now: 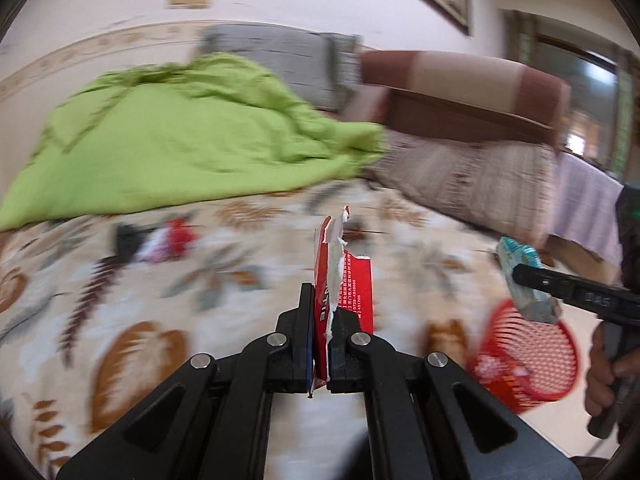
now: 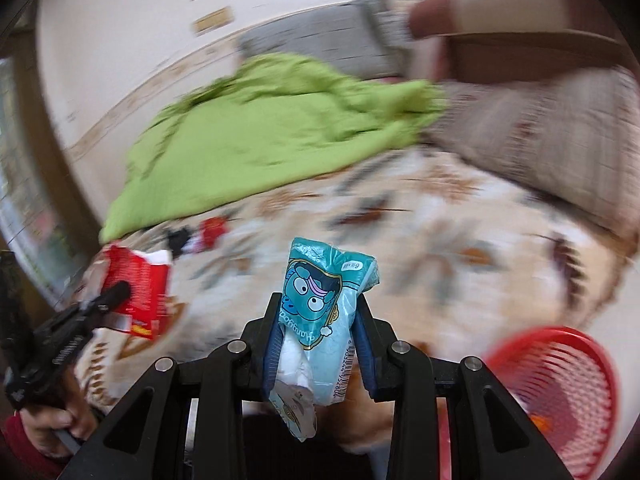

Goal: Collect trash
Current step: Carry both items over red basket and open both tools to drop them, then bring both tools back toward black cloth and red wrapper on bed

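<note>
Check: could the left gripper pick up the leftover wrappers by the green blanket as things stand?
Probably not yet: the left gripper is shut on a torn red packet, so it has no free jaws for the leftover wrappers.

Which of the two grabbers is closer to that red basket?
Right. The right gripper, holding a teal packet, is just above the red basket. The left gripper, clamping a torn red wrapper, sits farther off.
</note>
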`<state>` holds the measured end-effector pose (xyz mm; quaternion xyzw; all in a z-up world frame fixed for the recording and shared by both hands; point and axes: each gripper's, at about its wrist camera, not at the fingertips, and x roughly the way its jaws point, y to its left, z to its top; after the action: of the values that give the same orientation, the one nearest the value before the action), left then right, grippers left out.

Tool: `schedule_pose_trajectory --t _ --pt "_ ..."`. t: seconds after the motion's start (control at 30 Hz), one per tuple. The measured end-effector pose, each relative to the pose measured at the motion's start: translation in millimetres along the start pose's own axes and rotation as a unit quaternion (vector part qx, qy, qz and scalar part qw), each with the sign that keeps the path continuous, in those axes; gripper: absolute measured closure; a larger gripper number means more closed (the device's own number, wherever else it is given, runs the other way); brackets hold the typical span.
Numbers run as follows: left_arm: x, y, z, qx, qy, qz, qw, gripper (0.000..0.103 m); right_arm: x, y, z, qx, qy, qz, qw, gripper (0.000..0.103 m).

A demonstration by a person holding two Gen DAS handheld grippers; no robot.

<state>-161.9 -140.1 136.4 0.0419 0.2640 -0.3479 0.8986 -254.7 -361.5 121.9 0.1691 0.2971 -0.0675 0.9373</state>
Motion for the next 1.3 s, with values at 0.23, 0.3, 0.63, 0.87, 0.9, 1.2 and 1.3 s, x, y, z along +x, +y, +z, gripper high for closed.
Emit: schedule_pose_trajectory --t 0.23,0.3,0.63,0.87,0.9,1.2,1.3 --pt "28.3 -114.3 4.7 0.058 0.046 -0.125 0.9893 0.100 -70.6 -103.4 -10.0 0.081 -0.025 -0.089 0.992 0.067" --pt "44.5 -143.0 3.9 0.068 0.069 -0.157 0.9828 0.100 -84.0 -124.9 -14.8 0.104 -0.028 -0.103 0.989 0.067" --pt "91.2 -196.2 -15.3 0.081 0.150 -0.186 0.9677 0.058 -95.0 -177.3 -39.5 0.173 -0.014 -0.112 0.978 0.046" --pt "73.6 -164.5 -8.9 0.063 0.125 -0.137 0.9806 0.049 -79.0 -170.2 -32.5 0.163 -0.007 -0.088 0.983 0.046" --pt "69.3 -153.4 -8.1 0.060 0.121 -0.126 0.9829 0.049 -73.9 -163.0 -29.8 0.155 -0.005 -0.080 0.985 0.046" --pt "36.0 -59.1 2.7 0.005 0.087 -0.025 0.9959 0.048 -17.0 -69.9 -9.5 0.059 0.029 0.003 0.998 0.046" --pt "22.4 -20.4 5.2 -0.027 0.077 0.008 0.9966 0.046 2.2 -36.8 0.7 0.030 0.038 0.034 0.998 0.046"
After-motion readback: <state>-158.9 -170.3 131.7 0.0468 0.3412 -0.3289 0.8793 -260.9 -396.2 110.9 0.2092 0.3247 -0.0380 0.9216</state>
